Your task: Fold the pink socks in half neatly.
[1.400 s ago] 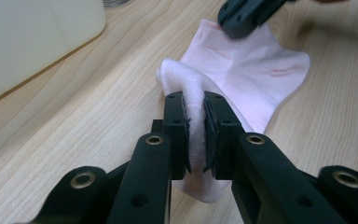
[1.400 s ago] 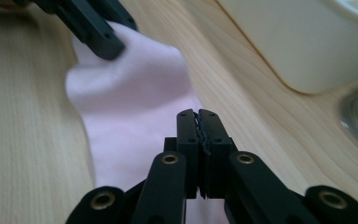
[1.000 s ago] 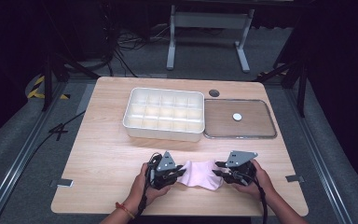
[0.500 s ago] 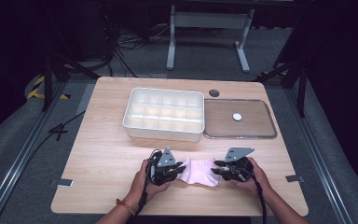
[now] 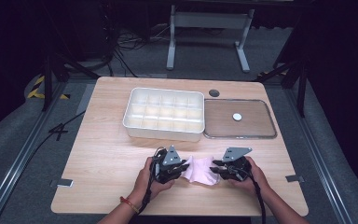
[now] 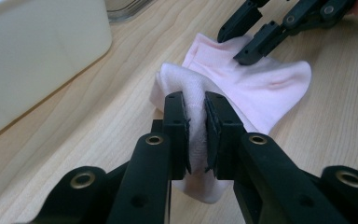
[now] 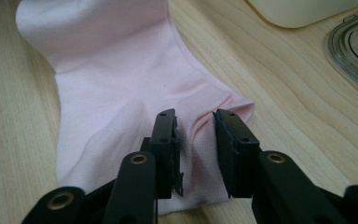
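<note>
Sock (image 5: 200, 169) lies flat on the near edge of the desk (image 5: 102, 154) between both hands — the left gripper (image 6: 196, 122) pinches a raised fold, likely to anchor it, while the right gripper (image 7: 195, 140), jaws just closing, straddles a ridge of fabric without yet pressing it.

Right claw (image 7: 196, 140) jaws just closing around a raised fold of the pink sock (image 7: 116, 93), sock slightly more bunched than before
</note>
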Demonstrator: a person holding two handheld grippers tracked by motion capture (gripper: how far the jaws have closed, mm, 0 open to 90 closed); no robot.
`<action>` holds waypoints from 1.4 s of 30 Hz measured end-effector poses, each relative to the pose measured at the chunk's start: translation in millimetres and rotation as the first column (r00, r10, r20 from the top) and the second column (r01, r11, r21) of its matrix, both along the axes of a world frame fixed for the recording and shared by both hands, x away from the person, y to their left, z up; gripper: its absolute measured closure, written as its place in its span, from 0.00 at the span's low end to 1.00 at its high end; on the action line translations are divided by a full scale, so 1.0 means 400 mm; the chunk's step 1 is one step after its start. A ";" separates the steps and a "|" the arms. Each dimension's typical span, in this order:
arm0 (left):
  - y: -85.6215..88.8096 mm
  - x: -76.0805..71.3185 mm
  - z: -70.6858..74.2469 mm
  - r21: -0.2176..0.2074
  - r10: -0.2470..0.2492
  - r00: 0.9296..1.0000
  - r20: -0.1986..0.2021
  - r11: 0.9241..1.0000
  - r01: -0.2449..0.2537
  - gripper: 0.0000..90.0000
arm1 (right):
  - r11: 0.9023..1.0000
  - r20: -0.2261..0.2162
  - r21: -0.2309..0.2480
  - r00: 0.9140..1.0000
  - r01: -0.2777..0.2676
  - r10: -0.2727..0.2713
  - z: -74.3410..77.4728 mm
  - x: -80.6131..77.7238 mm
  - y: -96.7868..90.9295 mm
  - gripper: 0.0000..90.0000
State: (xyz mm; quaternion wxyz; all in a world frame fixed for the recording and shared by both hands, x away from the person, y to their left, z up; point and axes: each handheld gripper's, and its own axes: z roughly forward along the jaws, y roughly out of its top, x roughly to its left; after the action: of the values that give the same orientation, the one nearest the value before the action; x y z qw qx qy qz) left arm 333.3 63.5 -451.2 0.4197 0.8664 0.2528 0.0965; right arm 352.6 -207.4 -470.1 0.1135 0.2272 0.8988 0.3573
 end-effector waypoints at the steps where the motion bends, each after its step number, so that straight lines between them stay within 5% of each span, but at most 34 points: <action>1: -0.002 0.001 0.001 0.000 -0.001 1.000 0.001 1.000 0.001 0.89 | 1.000 0.005 -0.005 1.000 -0.004 0.004 0.001 0.000 0.001 0.77; 22: -0.075 0.012 -0.001 0.013 -0.054 0.999 0.001 0.998 0.054 0.88 | 1.000 -0.013 0.021 1.000 -0.002 0.002 -0.003 0.006 -0.001 0.78; 28: -0.075 0.012 -0.001 0.026 -0.061 0.998 0.011 0.998 0.060 0.88 | 1.000 -0.013 0.019 1.000 0.016 -0.016 0.007 0.007 -0.009 0.65; 32: -0.075 0.012 -0.001 0.030 -0.060 0.998 0.010 0.998 0.060 0.88 | 0.999 -0.007 0.048 1.000 0.011 -0.011 0.020 0.004 -0.028 0.79; 34: -0.080 0.011 -0.002 0.036 -0.064 0.998 0.005 0.997 0.064 0.88 | 0.999 -0.019 0.027 1.000 0.020 -0.020 0.018 0.006 -0.037 0.86; 36: -0.085 0.010 -0.002 0.035 -0.066 0.998 0.005 0.997 0.065 0.88 | 1.000 -0.037 -0.013 0.999 0.025 -0.025 0.003 0.013 -0.036 0.88; 42: -0.098 0.015 -0.001 0.048 -0.073 0.997 0.006 0.996 0.073 0.88 | 1.000 -0.049 0.011 0.999 0.023 -0.023 -0.002 0.014 -0.038 0.90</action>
State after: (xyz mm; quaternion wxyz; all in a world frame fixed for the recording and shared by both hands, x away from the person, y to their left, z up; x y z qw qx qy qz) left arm 339.1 24.4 -451.8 0.4029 0.8845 0.2171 0.0903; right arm 358.2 -222.7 -471.1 0.0942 0.2470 0.8966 0.3553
